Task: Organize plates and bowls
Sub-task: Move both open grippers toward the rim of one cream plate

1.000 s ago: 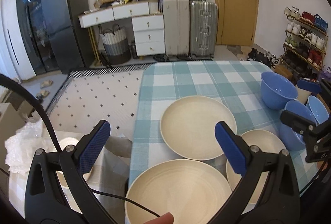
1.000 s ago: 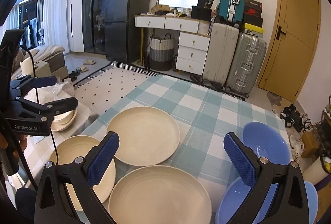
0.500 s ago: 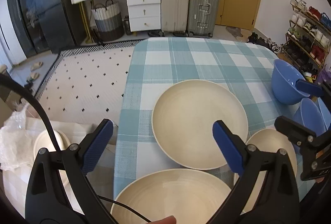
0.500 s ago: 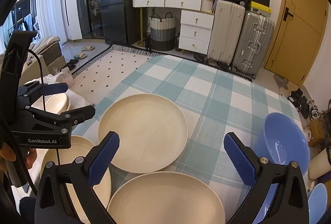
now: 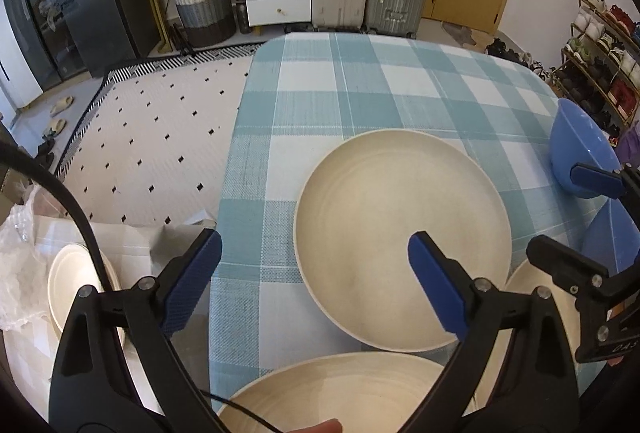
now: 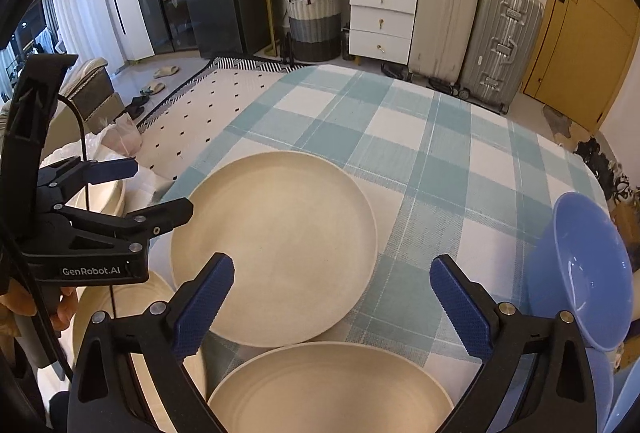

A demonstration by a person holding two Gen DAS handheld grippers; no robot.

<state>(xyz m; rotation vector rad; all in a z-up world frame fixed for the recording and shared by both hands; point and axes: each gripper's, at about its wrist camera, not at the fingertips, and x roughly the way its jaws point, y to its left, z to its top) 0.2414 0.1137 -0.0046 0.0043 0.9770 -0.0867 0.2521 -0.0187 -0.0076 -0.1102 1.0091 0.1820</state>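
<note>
I have both tools over the checked table [image 5: 360, 81]. My left gripper [image 5: 314, 275] hangs with its jaws spread wide and nothing between them; its right finger sits above the far plate [image 5: 384, 209], its left finger beyond the table edge. My right gripper [image 6: 332, 299] is likewise wide open and empty, straddling the gap between the far plate [image 6: 280, 233] and the near plate [image 6: 328, 389]. Three cream plates lie flat on the cloth: the far one centred, the near one just beside it at the bottom of both views, and a third [image 6: 104, 317] at the left in the right view, partly hidden by the tools. A blue bowl [image 6: 584, 273] stands tilted at the right edge, seemingly resting on another blue bowl [image 6: 600, 389], though the finger blocks the contact. More plates [image 5: 68, 281] sit off the table, low left.
</note>
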